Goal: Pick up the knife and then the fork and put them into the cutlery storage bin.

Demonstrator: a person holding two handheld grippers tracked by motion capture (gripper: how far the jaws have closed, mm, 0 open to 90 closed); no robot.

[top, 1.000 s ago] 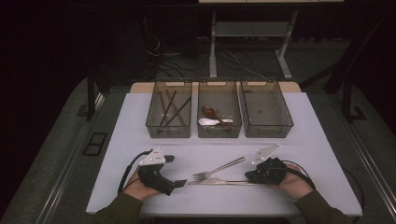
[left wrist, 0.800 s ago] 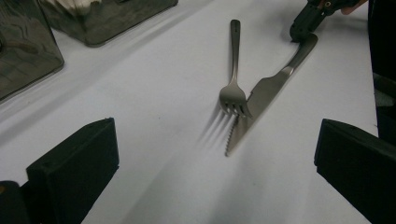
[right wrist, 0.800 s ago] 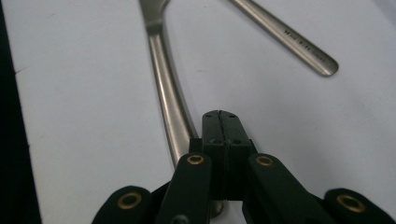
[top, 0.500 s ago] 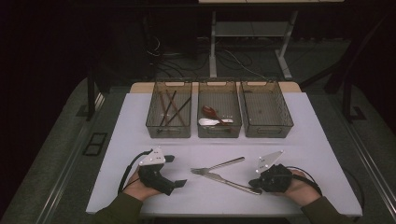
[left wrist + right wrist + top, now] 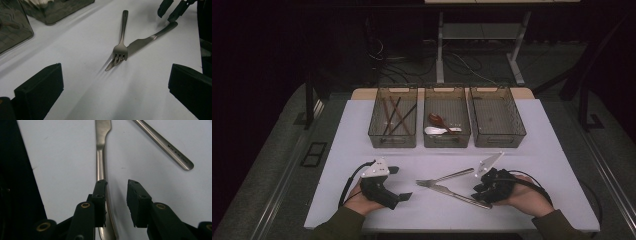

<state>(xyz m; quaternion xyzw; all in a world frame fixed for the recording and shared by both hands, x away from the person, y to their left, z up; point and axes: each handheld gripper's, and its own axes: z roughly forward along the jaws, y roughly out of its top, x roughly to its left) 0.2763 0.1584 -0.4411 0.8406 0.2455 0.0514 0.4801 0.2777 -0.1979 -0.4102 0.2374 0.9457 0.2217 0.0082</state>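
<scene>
Knife (image 5: 100, 157), fork (image 5: 121, 47): brushed metal; table (image 5: 542, 150): matt white.

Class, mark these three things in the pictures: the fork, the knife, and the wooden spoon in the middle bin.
fork (image 5: 120, 52), left gripper view, on the neck just above the tines.
knife (image 5: 140, 44), left gripper view, on the flat of the blade.
wooden spoon (image 5: 435, 119), high view, on its bowl.

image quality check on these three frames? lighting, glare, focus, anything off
High view: white table evenly lit, surroundings near black, three smoky bins dim. Left gripper view: fork and knife sharp with soft sheen, own jaws at the bottom soft; right claw cropped at top. Right gripper view: knife handle glares slightly, engraving on fork handle too blurred to read.
</scene>
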